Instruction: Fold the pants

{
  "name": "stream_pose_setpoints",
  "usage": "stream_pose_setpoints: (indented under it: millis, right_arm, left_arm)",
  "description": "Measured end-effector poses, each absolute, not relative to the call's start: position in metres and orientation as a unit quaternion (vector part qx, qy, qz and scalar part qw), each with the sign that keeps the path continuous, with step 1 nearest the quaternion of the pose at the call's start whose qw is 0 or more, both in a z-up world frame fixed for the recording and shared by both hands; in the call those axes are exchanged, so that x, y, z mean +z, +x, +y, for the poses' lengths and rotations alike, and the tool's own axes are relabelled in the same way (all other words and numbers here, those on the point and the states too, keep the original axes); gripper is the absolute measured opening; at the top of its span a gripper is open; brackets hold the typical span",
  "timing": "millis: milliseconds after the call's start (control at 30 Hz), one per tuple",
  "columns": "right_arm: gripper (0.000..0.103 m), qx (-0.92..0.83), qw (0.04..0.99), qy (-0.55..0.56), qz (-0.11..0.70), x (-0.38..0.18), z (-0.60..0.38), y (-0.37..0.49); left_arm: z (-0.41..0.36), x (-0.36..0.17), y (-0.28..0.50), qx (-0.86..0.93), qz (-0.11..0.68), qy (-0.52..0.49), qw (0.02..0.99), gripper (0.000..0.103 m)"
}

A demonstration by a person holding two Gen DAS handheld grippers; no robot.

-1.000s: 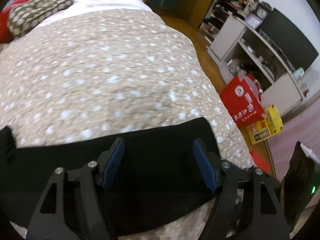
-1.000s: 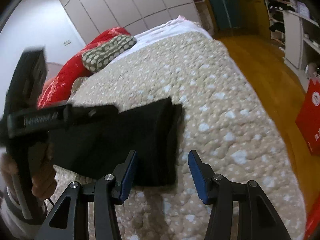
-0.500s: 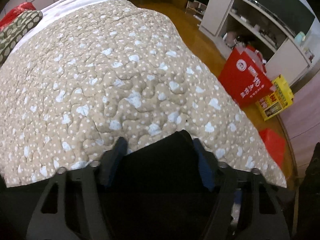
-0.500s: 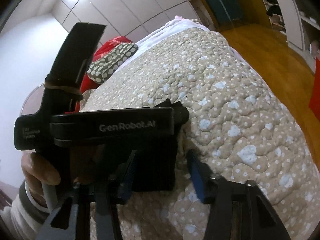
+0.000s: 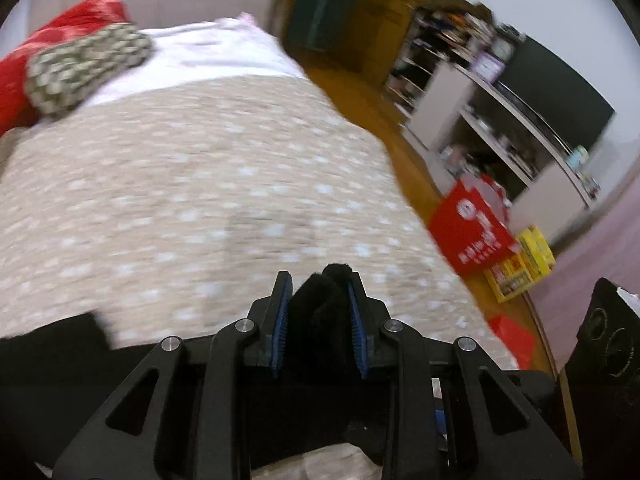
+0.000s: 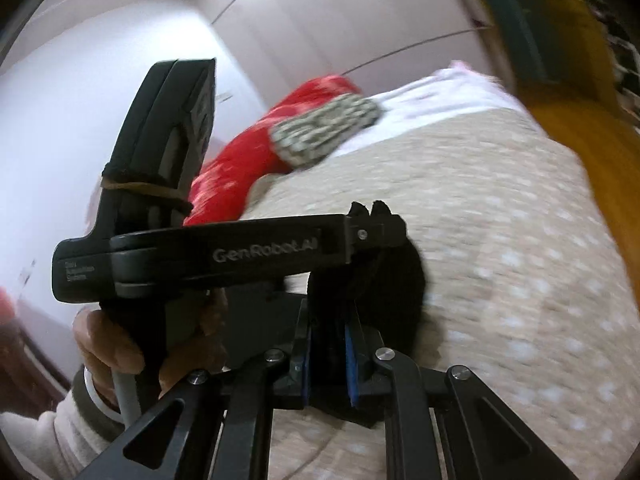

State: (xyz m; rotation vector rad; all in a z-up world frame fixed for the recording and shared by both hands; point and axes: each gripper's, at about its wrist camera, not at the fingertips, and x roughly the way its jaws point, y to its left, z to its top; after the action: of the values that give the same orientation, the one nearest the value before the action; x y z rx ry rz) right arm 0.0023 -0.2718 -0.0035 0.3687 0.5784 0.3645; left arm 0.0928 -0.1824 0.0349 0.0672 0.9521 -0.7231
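The black pants (image 5: pixel 320 312) are bunched between the blue pads of my left gripper (image 5: pixel 320 304), which is shut on them above the beige dotted quilt (image 5: pixel 200 184). More black cloth (image 5: pixel 44 344) trails to the lower left. In the right wrist view my right gripper (image 6: pixel 329 344) is shut on a thick fold of the same pants (image 6: pixel 384 280). The left gripper's body (image 6: pixel 208 256), held by a hand (image 6: pixel 108 340), crosses just in front of it, its tips touching the cloth.
A red pillow (image 5: pixel 16 68) and a dotted green pillow (image 5: pixel 84 68) lie at the bed's head. Right of the bed are wooden floor, a red box (image 5: pixel 468 228), yellow boxes (image 5: pixel 524 264) and white shelves (image 5: pixel 492 120).
Both grippers have closed on the pants, which were lying flat between open jaws. The cloth is now gathered and lifted off the quilt, and the views have tilted up toward the pillows.
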Motion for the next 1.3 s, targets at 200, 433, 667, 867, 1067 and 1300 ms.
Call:
stream_pose_setpoints:
  millis: [200,433,667,867,1067,1300]
  right_arm:
    - [0.013,0.235,0.898,0.171,0.331,-0.035,-0.181,0.060]
    - [0.038,0.298,0.855,0.213,0.367,-0.072,-0.148,0.084]
    - [0.030,0.153,0.930,0.135,0.306,-0.016,-0.235,0.046]
    - [0.020,0.115,0.918,0.073,0.372,-0.052,-0.218,0.088]
    - [0.021,0.091,0.909,-0.009,0.405,-0.073,-0.188,0.124]
    - [0.021,0.126,0.915,0.000,0.382,-0.041,-0.195,0.065]
  left_arm:
    - [-0.099,-0.014,0.126,-0.217,0.492,-0.002,0.843,0.026]
    - [-0.047,-0.029,0.127,-0.177,0.516,-0.054,0.836,0.025]
    - [-0.033,-0.007,0.098,-0.178,0.490,-0.051,0.852,0.025]
    - [-0.047,-0.042,0.086,-0.149,0.511,-0.024,0.846,0.025]
    - [-0.048,-0.055,0.084,-0.134,0.505,-0.026,0.852,0.026]
    - [-0.046,-0.056,0.084,-0.136,0.504,-0.031,0.852,0.026]
